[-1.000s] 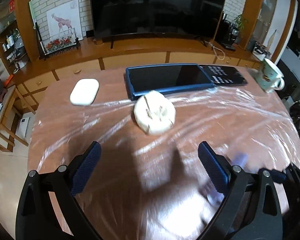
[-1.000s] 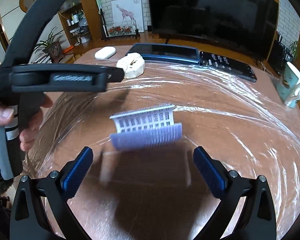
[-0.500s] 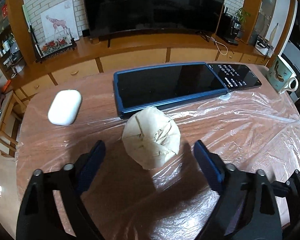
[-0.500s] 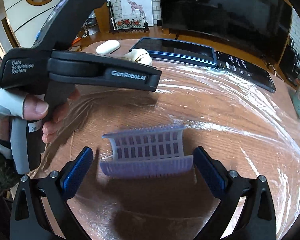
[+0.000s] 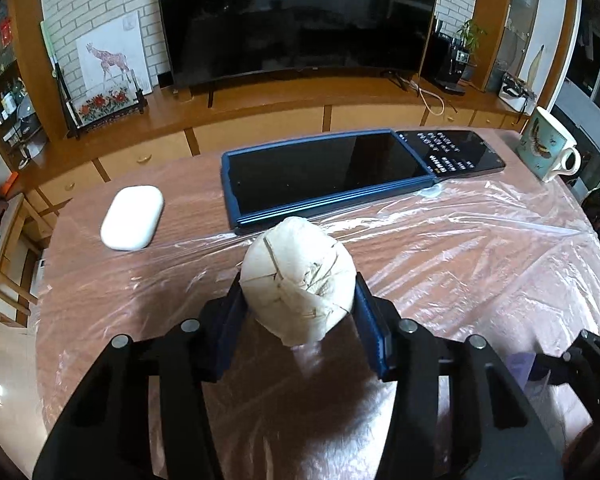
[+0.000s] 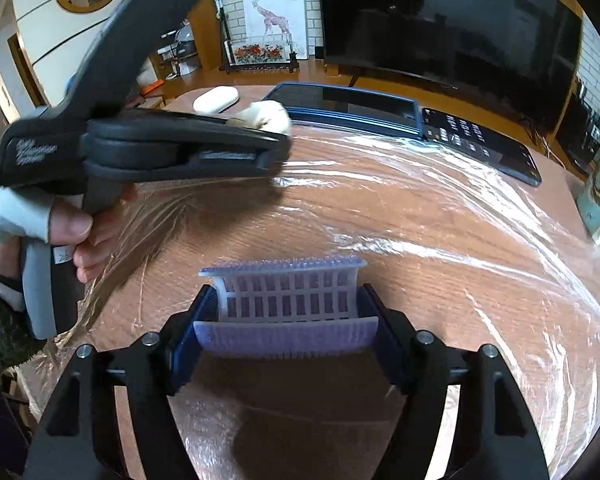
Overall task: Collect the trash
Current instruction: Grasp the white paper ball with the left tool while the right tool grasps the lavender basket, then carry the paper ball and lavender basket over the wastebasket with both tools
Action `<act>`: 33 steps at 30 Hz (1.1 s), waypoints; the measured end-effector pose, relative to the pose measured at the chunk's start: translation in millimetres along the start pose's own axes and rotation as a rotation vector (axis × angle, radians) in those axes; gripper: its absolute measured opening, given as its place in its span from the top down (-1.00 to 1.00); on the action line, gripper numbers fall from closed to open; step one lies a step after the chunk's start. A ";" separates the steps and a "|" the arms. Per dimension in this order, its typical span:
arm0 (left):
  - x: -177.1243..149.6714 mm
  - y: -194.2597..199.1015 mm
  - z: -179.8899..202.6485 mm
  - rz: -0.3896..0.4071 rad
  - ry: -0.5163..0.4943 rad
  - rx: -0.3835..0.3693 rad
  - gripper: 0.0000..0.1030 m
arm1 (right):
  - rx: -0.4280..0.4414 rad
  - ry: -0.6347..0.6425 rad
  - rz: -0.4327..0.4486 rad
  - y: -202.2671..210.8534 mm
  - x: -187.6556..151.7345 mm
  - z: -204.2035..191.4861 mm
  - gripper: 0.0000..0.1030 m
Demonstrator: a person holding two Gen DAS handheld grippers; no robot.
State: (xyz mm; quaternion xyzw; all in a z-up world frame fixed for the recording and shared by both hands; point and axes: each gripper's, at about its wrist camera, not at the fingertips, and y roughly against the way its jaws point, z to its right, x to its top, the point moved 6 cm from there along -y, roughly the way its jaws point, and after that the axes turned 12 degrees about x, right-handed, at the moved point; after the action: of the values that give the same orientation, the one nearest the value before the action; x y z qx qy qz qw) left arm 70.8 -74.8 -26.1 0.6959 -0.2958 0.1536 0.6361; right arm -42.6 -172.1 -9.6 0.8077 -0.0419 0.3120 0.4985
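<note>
A crumpled white paper ball [image 5: 298,280] sits on the plastic-covered wooden table [image 5: 440,264]. My left gripper [image 5: 298,312] is shut on the ball, one blue pad on each side. In the right wrist view the ball [image 6: 266,116] shows past the tip of the left gripper [image 6: 260,148]. A small purple and white plastic basket [image 6: 288,304] stands on the table. My right gripper [image 6: 286,328] is shut on the basket, its pads against the basket's two ends.
A dark tablet in a blue case [image 5: 324,172], a black phone [image 5: 452,152] and a white oval case [image 5: 132,216] lie at the far side. A mug [image 5: 548,148] stands at the far right edge. The person's hand [image 6: 72,220] holds the left gripper.
Both grippers moved forward and closed: the left onto the paper ball, the right onto the purple basket. Both were open a second ago.
</note>
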 end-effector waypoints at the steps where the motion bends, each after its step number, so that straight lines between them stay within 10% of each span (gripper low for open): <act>1: -1.5 3.5 -1.6 0.002 0.007 -0.005 -0.01 | 0.003 -0.009 0.003 3.4 -1.1 1.5 -0.38; 33: -108.5 109.6 7.1 0.031 0.047 -0.106 -0.01 | -0.045 -0.167 0.082 83.3 -68.6 9.6 -0.38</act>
State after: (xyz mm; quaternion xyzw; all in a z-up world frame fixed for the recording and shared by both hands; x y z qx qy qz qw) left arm -81.2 -60.0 -4.1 0.6526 -0.2992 0.1640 0.6766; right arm -124.7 -238.4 14.9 0.8172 -0.1233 0.2625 0.4981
